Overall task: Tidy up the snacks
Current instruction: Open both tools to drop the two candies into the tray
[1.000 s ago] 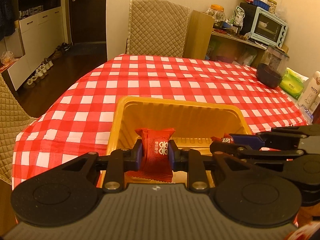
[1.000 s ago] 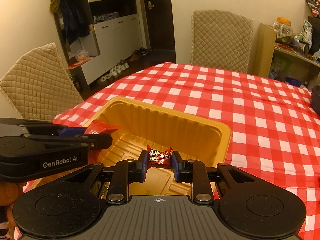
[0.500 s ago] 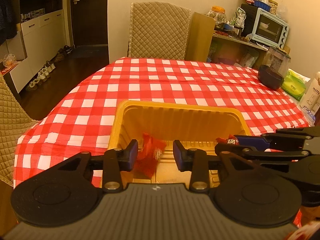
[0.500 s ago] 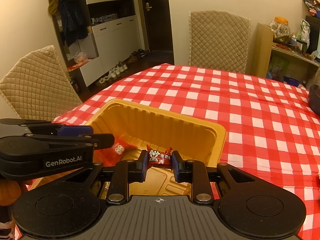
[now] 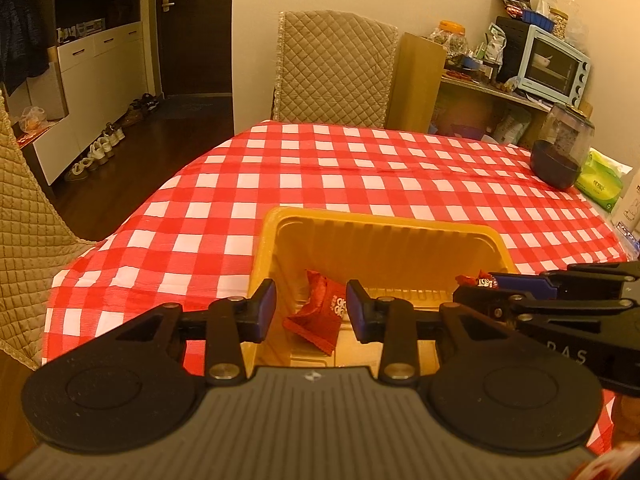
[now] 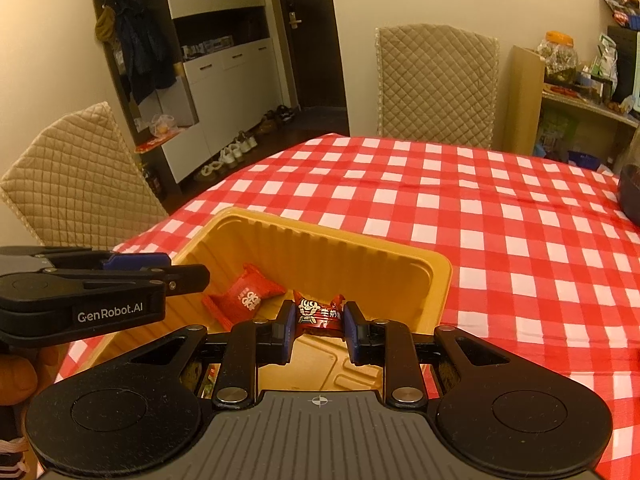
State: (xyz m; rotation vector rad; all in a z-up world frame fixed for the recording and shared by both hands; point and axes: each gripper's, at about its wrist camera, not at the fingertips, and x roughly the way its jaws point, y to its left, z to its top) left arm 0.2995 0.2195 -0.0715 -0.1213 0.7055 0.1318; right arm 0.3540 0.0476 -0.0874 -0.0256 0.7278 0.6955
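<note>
A yellow plastic tray (image 5: 384,222) (image 6: 320,232) sits on the red-and-white checked tablecloth. A red snack packet (image 5: 322,312) (image 6: 244,298) lies loose on the tray floor. My left gripper (image 5: 311,310) hovers over it, open, with its pads clear of the packet. My right gripper (image 6: 316,326) is shut on a small red candy with white print (image 6: 318,314), held above the tray's near right side. In the left wrist view that candy (image 5: 478,280) sticks out of the right gripper's tips at the right.
A dark jar (image 5: 560,156) and a green tissue pack (image 5: 604,184) stand at the table's far right. Quilted chairs (image 5: 332,68) (image 6: 68,176) stand at the far side and at the left. A shelf with a toaster oven (image 5: 552,66) is behind.
My left gripper opened and the red packet dropped from between its pads to the tray floor. The right gripper kept hold of its candy and stayed put.
</note>
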